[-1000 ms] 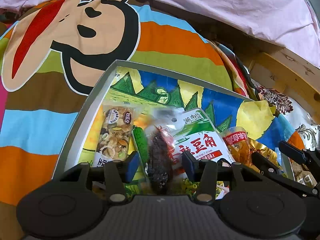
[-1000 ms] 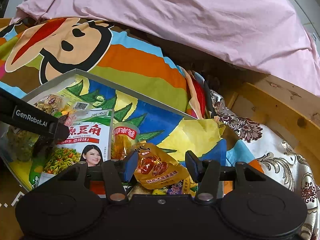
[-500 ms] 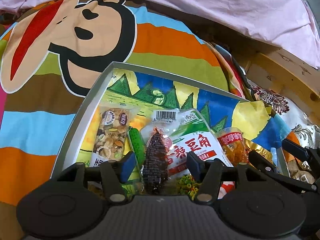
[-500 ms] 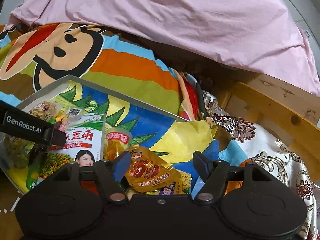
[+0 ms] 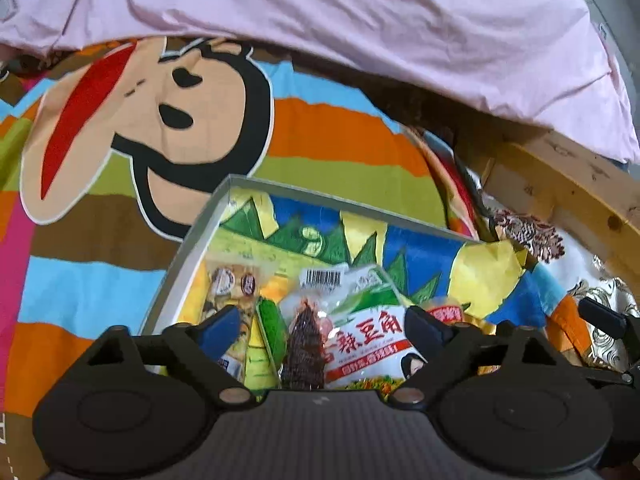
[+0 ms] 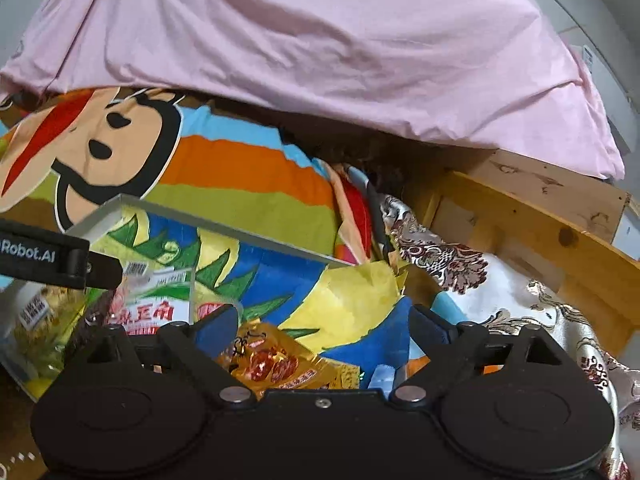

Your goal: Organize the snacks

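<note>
Opening wide and empty, both tongs hover over a striped bedspread.

Black hand-held gripper — blue pads

Left gripper body hides the near ends of the dark snack pack and the white bean bag; nut pack partly behind its left finger, label blurred. Right gripper body covers the near part of the golden pouch; small blue item beside it too cut off to identify. Tray near rim hidden. Pink sheet cut by top edge.
</note>
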